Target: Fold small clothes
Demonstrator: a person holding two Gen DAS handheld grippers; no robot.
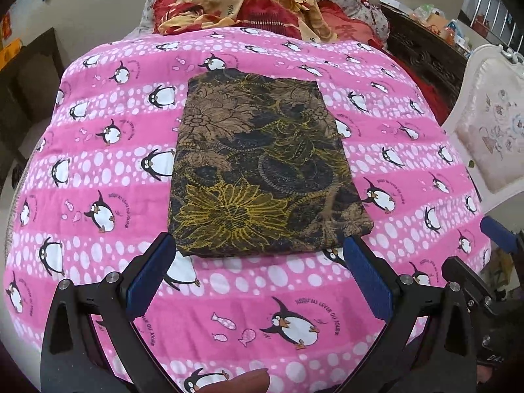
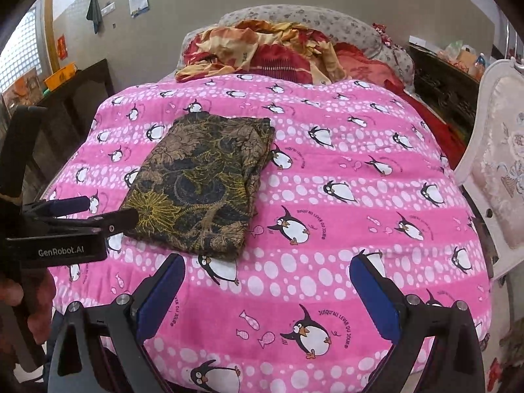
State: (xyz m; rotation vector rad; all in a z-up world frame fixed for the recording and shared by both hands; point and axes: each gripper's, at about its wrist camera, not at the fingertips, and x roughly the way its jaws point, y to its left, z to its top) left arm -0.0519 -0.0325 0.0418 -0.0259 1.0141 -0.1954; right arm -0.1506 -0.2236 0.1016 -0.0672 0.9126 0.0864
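A dark brown and yellow floral garment (image 1: pixel 262 163) lies folded into a flat rectangle on the pink penguin quilt (image 1: pixel 98 163). My left gripper (image 1: pixel 258 245) is open and empty, its blue pads just short of the garment's near edge. The garment also shows in the right wrist view (image 2: pixel 203 183), to the left of centre. My right gripper (image 2: pixel 267 265) is open and empty, hovering over bare quilt (image 2: pixel 360 180) to the right of the garment's near corner. The left gripper (image 2: pixel 82 213) appears at the left edge of the right wrist view, beside the garment.
A heap of red and orange bedding (image 1: pixel 249 3) and a grey floral pillow (image 2: pixel 311 19) lie at the far end of the bed. A white padded chair (image 1: pixel 488 124) stands at the right. Dark wooden furniture (image 2: pixel 75 98) stands along the left.
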